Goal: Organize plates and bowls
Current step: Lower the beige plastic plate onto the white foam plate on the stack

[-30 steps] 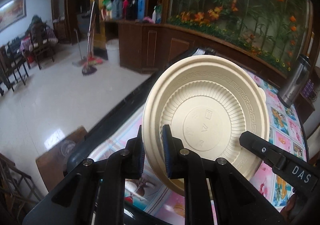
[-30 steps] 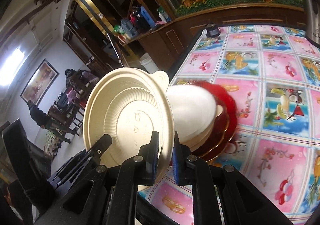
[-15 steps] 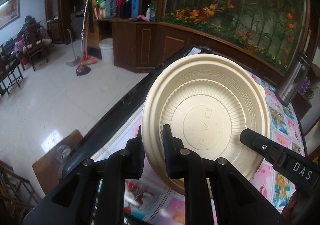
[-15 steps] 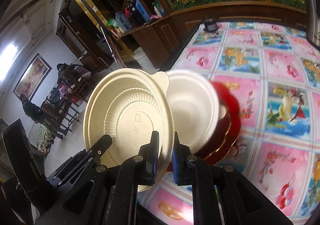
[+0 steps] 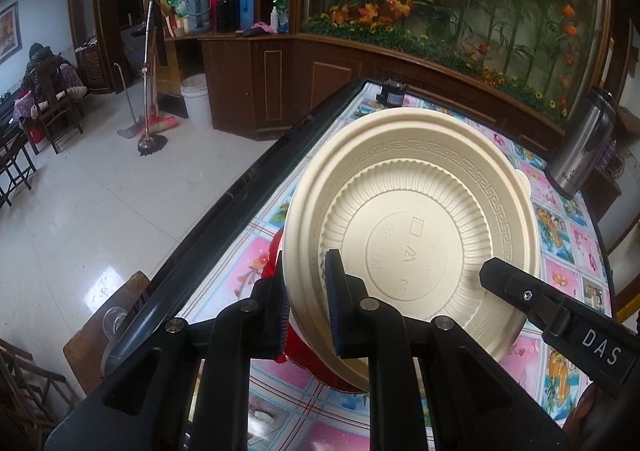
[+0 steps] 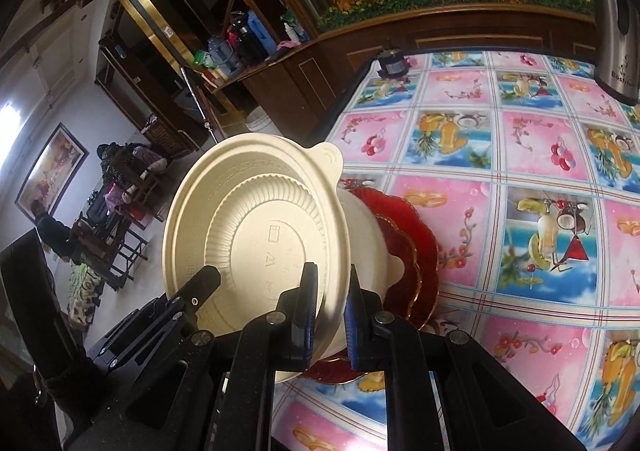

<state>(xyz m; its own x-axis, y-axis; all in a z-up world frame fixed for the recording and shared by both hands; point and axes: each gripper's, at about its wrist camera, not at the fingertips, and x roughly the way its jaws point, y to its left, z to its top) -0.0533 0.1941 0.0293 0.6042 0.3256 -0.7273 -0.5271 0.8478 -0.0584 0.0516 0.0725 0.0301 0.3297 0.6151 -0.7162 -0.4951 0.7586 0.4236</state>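
A cream plastic bowl [image 5: 412,227] is tilted on edge with its ribbed underside facing both cameras. My left gripper [image 5: 306,287] is shut on its rim, and my right gripper [image 6: 331,301] is shut on the opposite part of the rim [image 6: 256,235]. Just behind it sits a second cream bowl [image 6: 366,247] on a stack of red plates [image 6: 416,251] with gold edging, on the table. The red plates also show under the held bowl in the left wrist view [image 5: 312,359]. The right gripper's finger [image 5: 532,297] shows in the left wrist view.
The table carries a pink and blue fruit-print cloth [image 6: 520,179]. A steel thermos [image 6: 616,19] stands at the far right and a small dark object [image 6: 394,65] at the far edge. The table's dark left edge [image 5: 224,203] drops to a tiled floor.
Both grippers have carried the held bowl down and forward, closer over the second bowl and the red plates. The grip has not changed.
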